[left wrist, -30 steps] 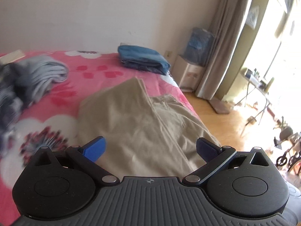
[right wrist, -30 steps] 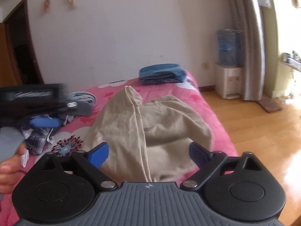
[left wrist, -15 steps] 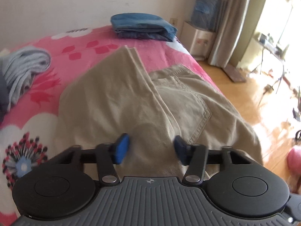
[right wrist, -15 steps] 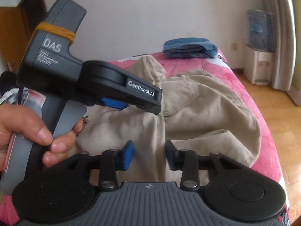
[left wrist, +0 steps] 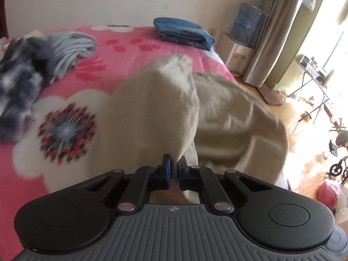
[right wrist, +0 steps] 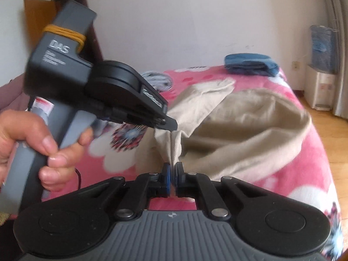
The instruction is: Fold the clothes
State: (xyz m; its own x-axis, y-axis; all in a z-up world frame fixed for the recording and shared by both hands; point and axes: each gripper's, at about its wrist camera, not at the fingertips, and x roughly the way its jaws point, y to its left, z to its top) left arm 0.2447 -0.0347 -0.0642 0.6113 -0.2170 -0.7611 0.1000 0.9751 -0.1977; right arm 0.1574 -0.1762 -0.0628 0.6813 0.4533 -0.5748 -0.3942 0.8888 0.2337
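We see bare bed (left wrist: 134, 50) cover between beige trousers (left wrist: 150, 113) and far edge: free passage there. Folded blue stack (left wrist: 182, 32) blocks far right corner. Grey garment (left wrist: 71, 45) and dark checked heap (left wrist: 19, 87) crowd left edge. In right view, left tool (right wrist: 171, 128) and hand (right wrist: 32, 139) bar left side; right edge open.
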